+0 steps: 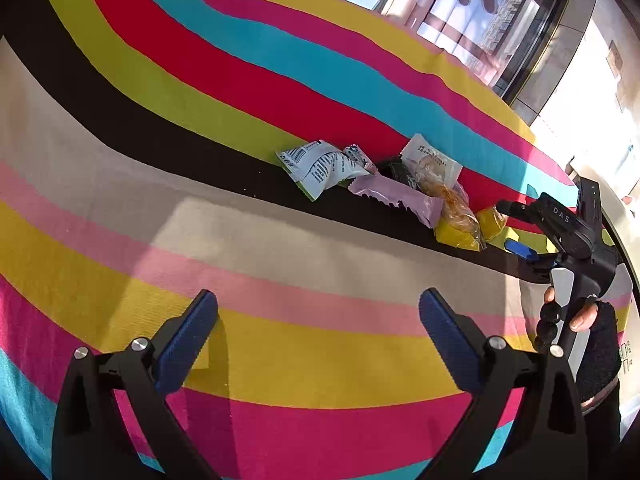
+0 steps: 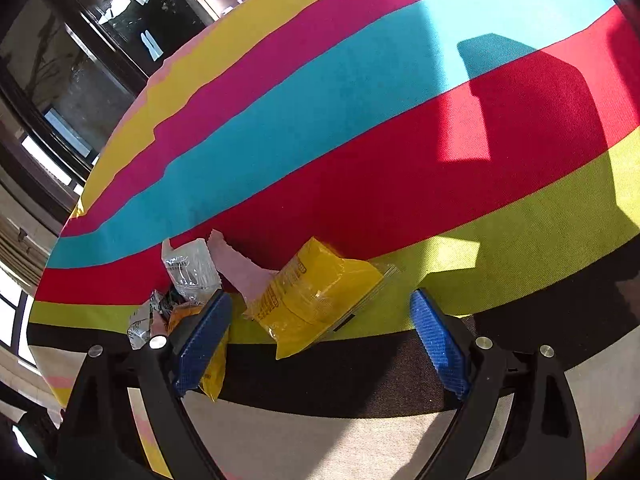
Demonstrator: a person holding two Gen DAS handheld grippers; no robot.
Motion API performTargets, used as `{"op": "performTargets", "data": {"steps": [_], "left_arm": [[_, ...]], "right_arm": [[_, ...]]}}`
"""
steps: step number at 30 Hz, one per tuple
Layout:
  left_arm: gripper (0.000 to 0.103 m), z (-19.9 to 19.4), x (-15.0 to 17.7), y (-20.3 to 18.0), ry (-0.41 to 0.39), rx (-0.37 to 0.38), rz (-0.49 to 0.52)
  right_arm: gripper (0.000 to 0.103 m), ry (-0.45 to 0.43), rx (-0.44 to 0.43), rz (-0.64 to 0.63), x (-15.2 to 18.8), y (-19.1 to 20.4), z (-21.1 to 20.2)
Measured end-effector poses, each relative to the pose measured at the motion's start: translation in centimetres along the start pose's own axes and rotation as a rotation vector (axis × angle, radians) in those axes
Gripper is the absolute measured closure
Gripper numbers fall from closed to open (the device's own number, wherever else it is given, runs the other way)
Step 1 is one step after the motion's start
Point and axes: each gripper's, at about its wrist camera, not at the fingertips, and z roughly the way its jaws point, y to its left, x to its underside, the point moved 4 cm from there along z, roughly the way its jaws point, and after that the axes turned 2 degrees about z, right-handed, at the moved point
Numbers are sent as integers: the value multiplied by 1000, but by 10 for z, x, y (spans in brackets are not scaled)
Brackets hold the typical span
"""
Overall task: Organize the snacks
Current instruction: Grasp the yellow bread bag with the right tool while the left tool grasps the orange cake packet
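Note:
Several snack packets lie in a loose row on a striped tablecloth (image 1: 240,240). In the left wrist view I see a white printed packet (image 1: 320,168), a pink wrapper (image 1: 400,198), a clear bag of pastry (image 1: 432,168) and yellow packets (image 1: 460,232). My left gripper (image 1: 318,336) is open and empty, well short of them. My right gripper (image 2: 320,344) is open, just in front of a yellow packet (image 2: 320,300); another yellow packet (image 2: 214,372) lies partly behind its left finger. The right gripper also shows in the left wrist view (image 1: 536,256), beside the yellow packets.
A clear packet (image 2: 192,268), a pink wrapper (image 2: 240,268) and a silver packet (image 2: 144,324) lie left of the right gripper. The cloth's far edge runs along dark glass windows (image 1: 480,12). Wide striped cloth stretches left and beyond the snacks.

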Motion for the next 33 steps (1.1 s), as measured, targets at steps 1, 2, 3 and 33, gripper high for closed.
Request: {"op": "performTargets", "data": {"steps": [1, 2, 3, 33], "left_arm": [[2, 0, 0, 0, -1, 1, -1], [2, 0, 0, 0, -1, 0, -1], [2, 0, 0, 0, -1, 0, -1], [2, 22, 1, -33, 107, -138, 124]], "right_arm": [[16, 0, 28, -28, 1, 5, 4], [35, -9, 59, -61, 2, 11, 6], [45, -1, 64, -84, 5, 16, 8], [67, 43, -41, -639, 132, 73, -61]]}}
